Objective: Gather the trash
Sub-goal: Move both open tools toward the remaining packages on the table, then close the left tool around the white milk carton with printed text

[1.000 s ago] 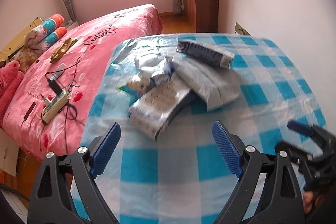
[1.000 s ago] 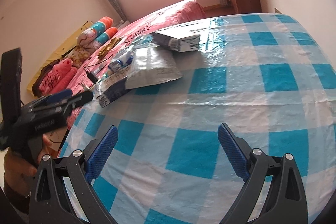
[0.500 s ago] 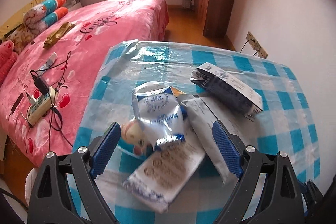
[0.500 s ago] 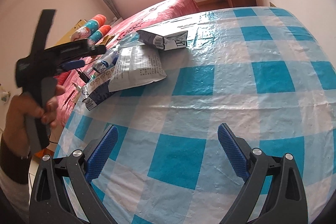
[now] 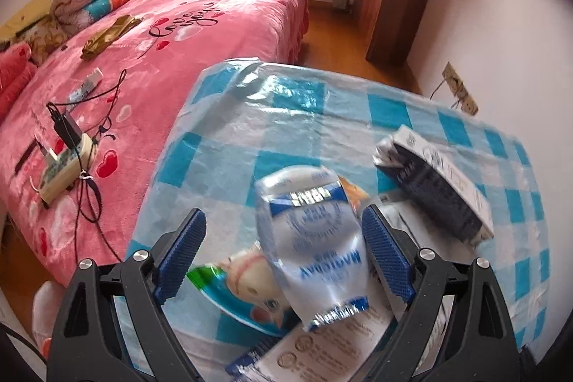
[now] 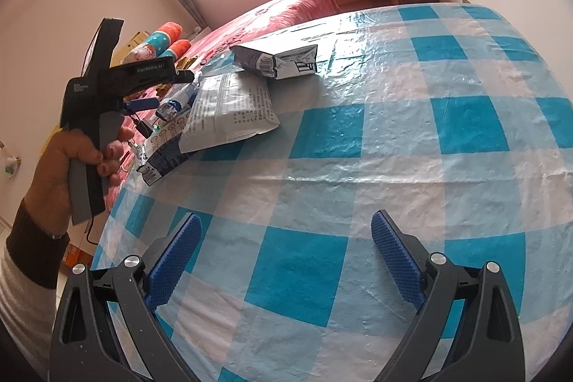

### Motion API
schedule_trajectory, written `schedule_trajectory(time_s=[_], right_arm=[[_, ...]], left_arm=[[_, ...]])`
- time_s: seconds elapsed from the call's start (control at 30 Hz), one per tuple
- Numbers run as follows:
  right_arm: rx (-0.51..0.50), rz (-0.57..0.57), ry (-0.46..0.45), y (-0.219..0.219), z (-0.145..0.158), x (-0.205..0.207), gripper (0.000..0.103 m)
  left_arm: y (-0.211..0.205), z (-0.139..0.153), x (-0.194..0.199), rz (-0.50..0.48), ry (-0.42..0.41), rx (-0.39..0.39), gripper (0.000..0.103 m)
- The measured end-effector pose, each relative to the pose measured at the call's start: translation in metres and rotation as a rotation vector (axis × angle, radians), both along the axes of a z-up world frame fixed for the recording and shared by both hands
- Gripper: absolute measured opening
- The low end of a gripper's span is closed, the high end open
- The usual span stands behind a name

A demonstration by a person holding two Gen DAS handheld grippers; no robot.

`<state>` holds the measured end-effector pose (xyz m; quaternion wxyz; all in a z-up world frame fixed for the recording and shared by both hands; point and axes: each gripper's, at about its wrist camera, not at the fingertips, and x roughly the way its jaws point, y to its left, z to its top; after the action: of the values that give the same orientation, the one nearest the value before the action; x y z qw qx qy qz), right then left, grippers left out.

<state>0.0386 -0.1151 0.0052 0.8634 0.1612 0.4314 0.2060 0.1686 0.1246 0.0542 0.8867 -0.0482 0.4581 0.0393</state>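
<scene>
- Two claws are out over the table (image 6: pixel 447 167), its blue-and-white checked plastic cloth glossy and wrinkled; the pile of trash sits toward the cloth's left edge, beside the pink bed (image 5: pixel 161 52), and the near and right squares in front of my right claw carry nothing.
- My left claw (image 5: pixel 283 253) has come in a long way in the last second: the pile lay well ahead of it, and now its fingers stand released on either side of the top wrapper, not yet pressing it. I judge the first pick is about to start.
- My right claw (image 6: pixel 286 256) has stayed put, spread wide and holding nothing, well apart from the pile.
- Largest in the heap is the dark carton (image 5: pixel 440 188), lying flat toward the far right of it.
- Beside it lies a white printed pouch (image 6: pixel 229 110), flat and creased.
- Smallest, and my target, is the silver-and-blue foil wrapper (image 5: pixel 315 246): crumpled, shiny, resting on a cartoon-printed packet (image 5: pixel 247 285).
</scene>
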Motion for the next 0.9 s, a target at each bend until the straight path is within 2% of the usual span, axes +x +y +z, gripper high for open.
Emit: schedule_trajectory(time_s=[0.1,0.2,0.3,0.37,0.47,0.6,0.9], right_arm=[[-0.001,0.003,-0.005,0.0,0.0,-0.001,0.095],[-0.006,0.007,-0.012,0.001,0.0,-0.001,0.095],[-0.015,0.012,-0.019,0.002,0.0,-0.001,0.095],[-0.019,0.014,-0.021,0.003,0.001,-0.001,0.095],[-0.019,0.016,-0.021,0.003,0.001,-0.002,0.095],[-0.019,0.009,-0.02,0.001,0.002,-0.002,0.095],[-0.023,-0.039,-0.03,-0.011,0.005,0.0,0.095]], left_arm=[[0.016,-0.001,0.008,0.042,-0.004,-0.058,0.089],[0.029,-0.012,0.019,0.069,0.04,-0.138,0.089],[0.034,-0.023,0.023,0.054,0.069,-0.227,0.09],[0.03,-0.027,0.023,0.034,0.076,-0.243,0.09],[0.017,-0.036,0.021,-0.013,0.118,-0.238,0.089],[-0.011,-0.04,0.005,-0.088,0.123,-0.126,0.09],[-0.068,-0.042,-0.049,-0.293,0.138,-0.128,0.089]])
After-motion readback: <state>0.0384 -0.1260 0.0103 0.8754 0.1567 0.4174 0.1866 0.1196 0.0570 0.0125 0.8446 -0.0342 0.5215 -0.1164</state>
